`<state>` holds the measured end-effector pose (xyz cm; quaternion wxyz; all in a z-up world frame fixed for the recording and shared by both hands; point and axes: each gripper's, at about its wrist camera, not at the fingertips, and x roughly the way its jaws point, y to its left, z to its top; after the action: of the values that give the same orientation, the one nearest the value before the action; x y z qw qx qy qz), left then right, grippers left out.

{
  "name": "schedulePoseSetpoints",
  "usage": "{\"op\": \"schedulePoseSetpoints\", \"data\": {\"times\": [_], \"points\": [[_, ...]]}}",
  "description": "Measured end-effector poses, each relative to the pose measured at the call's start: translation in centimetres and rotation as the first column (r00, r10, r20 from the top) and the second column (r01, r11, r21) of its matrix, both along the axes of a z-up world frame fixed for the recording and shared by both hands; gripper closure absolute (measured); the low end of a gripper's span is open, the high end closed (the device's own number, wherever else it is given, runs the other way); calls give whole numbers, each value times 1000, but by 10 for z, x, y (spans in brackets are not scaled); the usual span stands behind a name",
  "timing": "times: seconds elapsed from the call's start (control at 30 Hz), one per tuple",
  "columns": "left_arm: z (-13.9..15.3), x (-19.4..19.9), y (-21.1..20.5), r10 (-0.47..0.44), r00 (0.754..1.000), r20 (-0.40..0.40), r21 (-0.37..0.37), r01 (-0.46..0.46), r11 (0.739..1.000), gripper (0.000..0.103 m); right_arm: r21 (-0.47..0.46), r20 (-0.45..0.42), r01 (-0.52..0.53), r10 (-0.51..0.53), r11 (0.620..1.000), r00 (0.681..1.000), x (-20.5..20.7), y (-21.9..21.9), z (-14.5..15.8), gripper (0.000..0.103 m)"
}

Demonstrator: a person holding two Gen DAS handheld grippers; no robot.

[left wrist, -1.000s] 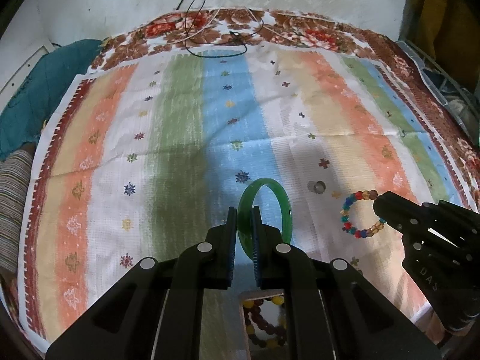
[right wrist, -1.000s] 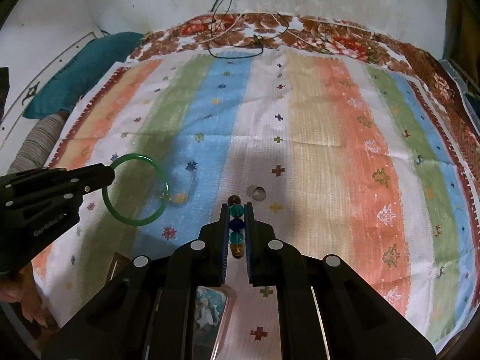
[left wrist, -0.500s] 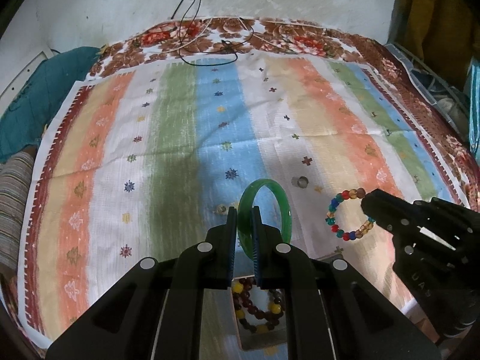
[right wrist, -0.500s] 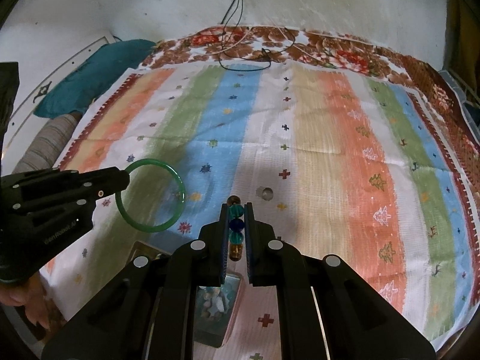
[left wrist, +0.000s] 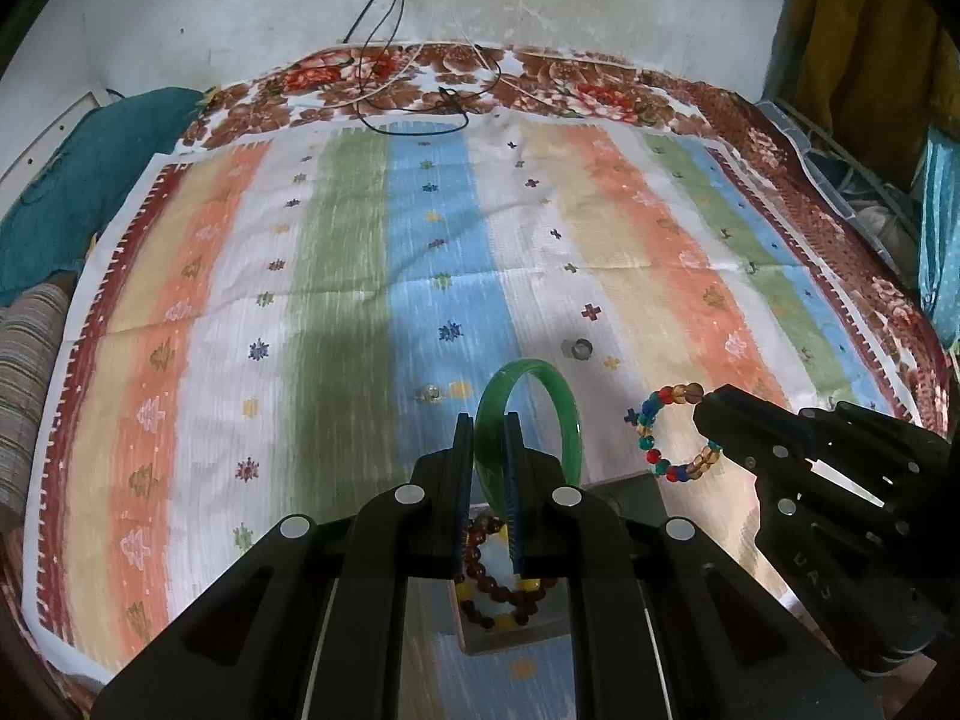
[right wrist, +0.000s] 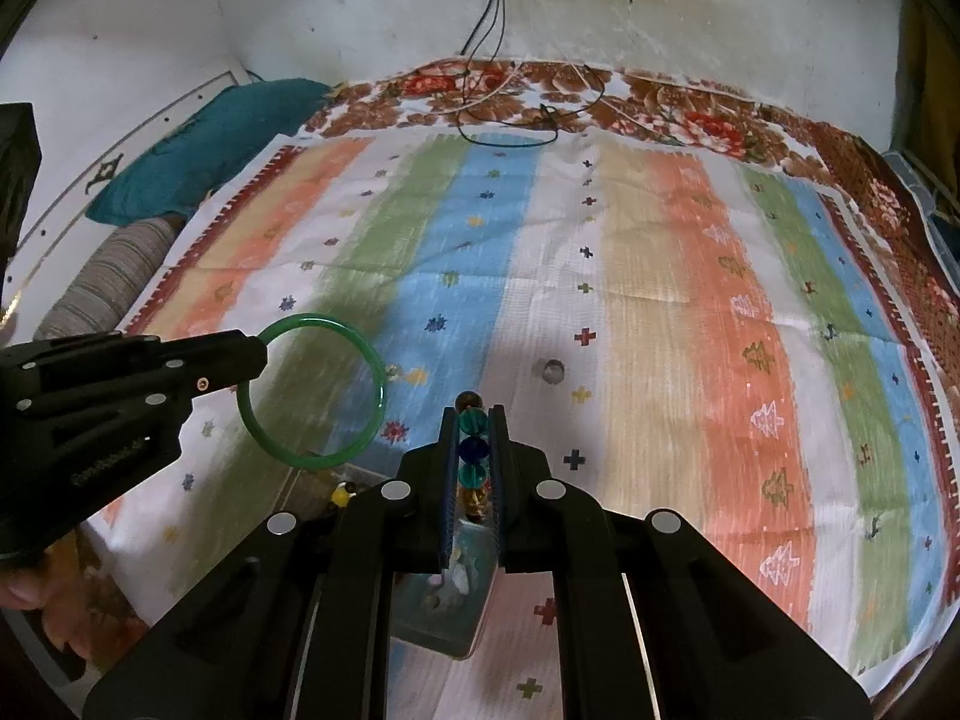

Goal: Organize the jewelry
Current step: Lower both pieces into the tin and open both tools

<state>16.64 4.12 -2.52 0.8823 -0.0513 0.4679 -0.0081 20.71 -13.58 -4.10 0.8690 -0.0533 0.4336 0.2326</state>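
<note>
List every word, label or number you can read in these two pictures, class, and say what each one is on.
Pale lettering on the side of the left gripper: too blurred to read.
Raised letters on the side of the right gripper: upside down, roughly "UAS", uncertain.
No other text is visible.

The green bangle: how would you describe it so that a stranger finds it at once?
On the striped cloth, look near the front, where two black grippers hang. The left gripper pinches the green bangle: one smooth solid ring, unlike the multicoloured bead bracelet beside it.
</note>
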Motion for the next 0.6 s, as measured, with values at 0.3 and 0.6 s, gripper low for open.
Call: {"op": "schedulePoseSetpoints", "data": {"times": [0.3,0.6], "points": [[5,-16,-3,-3,1000,16,-4,3,1000,94,15,3,-8,8,1000,1000,-18,-4,3,92],[8,-30,-12,-15,999,31,0,15,1000,94,19,-3,-26,26,999,1000,-28,-5,2,92]]}}
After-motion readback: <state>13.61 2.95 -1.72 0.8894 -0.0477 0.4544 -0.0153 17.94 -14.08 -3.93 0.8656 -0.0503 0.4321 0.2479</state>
